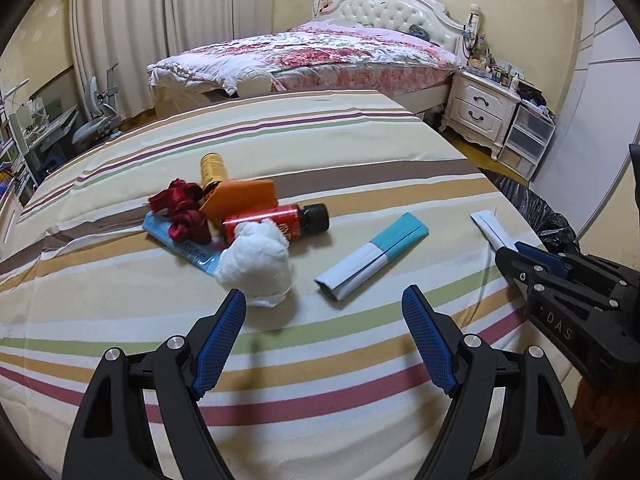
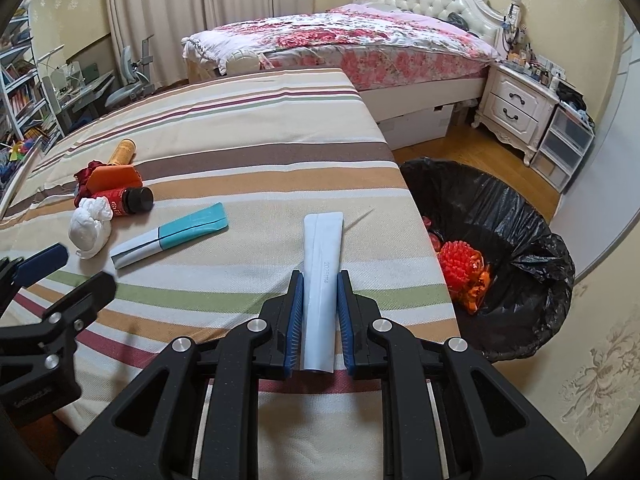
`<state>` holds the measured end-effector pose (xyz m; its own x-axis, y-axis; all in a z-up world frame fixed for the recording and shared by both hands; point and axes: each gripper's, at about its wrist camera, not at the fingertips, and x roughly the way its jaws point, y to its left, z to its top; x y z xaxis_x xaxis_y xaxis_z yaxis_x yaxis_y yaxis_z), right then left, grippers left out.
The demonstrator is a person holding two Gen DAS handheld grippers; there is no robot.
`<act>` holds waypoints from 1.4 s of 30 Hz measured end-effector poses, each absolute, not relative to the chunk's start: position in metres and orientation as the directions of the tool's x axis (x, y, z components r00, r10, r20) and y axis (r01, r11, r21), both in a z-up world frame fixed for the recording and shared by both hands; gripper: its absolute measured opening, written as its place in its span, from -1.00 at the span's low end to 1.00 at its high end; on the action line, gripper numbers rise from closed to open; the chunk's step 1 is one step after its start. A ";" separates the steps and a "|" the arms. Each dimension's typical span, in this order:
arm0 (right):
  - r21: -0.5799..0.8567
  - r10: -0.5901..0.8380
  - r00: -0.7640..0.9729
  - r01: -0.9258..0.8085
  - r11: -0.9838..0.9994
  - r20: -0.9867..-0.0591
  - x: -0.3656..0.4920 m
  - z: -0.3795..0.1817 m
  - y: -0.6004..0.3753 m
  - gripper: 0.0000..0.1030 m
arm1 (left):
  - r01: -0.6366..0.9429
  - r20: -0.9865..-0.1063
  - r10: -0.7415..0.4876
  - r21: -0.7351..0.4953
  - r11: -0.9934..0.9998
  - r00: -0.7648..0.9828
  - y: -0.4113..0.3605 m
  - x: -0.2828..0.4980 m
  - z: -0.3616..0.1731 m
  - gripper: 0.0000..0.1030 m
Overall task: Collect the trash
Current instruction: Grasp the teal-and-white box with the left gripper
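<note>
Clamping a pale wrapper [image 2: 323, 280], your right gripper [image 2: 320, 320] sits left of the bin [image 2: 520, 216] — red trash [image 2: 458, 266] inside; left gripper [image 1: 324, 340] wide, empty.

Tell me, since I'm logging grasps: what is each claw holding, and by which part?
The right claw grips the white flattened tube across its near half. The left claw is open and holds nothing.
</note>
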<state>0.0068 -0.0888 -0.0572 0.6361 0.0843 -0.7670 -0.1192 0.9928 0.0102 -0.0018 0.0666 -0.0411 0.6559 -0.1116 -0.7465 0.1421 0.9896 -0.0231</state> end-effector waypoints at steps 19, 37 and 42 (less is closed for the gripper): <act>0.054 0.132 0.632 -0.141 0.989 -0.763 0.009 -0.058 -0.097 -0.66 | 0.190 -0.794 -0.097 0.023 0.982 0.600 0.037 0.035 -0.055 0.05; 0.031 0.110 0.645 -0.132 0.991 -0.756 0.006 -0.059 -0.094 -0.66 | 0.201 -0.783 -0.103 0.029 0.979 0.614 0.032 0.029 -0.054 -0.27; 0.040 0.112 0.647 -0.125 0.991 -0.754 0.004 -0.059 -0.095 -0.68 | 0.231 -0.771 -0.120 0.036 0.972 0.625 0.028 0.023 -0.054 -0.62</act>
